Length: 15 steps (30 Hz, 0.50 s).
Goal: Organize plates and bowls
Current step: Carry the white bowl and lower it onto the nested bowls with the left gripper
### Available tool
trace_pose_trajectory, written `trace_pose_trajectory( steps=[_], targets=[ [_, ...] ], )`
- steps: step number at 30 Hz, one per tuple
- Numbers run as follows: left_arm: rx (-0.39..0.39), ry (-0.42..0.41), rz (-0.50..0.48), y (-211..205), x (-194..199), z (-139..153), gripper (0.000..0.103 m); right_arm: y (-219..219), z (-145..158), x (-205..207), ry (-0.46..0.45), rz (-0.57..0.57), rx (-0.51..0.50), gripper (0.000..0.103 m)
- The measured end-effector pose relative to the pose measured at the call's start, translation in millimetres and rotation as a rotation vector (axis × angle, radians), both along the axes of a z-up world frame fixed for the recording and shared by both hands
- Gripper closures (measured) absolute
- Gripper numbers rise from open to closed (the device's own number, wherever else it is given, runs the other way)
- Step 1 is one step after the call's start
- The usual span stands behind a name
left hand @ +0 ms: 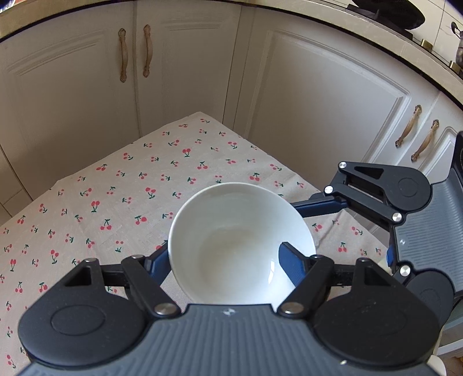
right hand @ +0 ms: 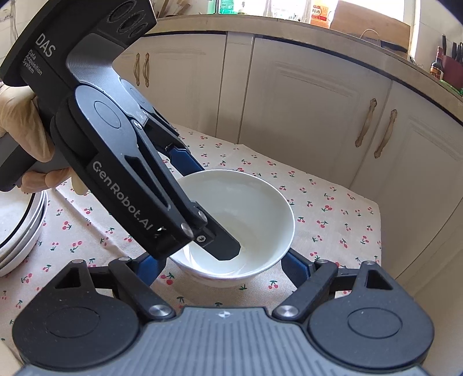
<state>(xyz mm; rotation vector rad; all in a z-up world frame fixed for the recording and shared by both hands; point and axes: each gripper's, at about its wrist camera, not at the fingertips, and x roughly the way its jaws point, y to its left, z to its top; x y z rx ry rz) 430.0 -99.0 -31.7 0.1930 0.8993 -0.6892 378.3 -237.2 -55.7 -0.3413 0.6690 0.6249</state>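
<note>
My left gripper point(right hand: 207, 202) has its jaws pinching the white bowl's point(right hand: 240, 214) wall; my right gripper point(right hand: 222, 267) straddles it, jaws apart, above the cherry-print counter point(right hand: 332, 214).

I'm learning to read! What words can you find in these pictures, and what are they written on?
"DAS" and under it "Data Acquisition System": on the black top block of the left tongs.
"GenRobot.AI": along the side of the left tongs' arm.
Orange bottle label on the counter: too small to read.
Left wrist view: no words, only a tiny logo mark.
</note>
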Motion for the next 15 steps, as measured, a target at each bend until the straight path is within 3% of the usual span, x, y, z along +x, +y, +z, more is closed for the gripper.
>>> trace_pose_trajectory(
  steps=[15],
  targets=[
    [-0.001,-0.036,-0.001,0.4,-80.5,40.8,0.027,2.1,41.1,-69.6,-0.013,0.005,0.002,0.013]
  ],
)
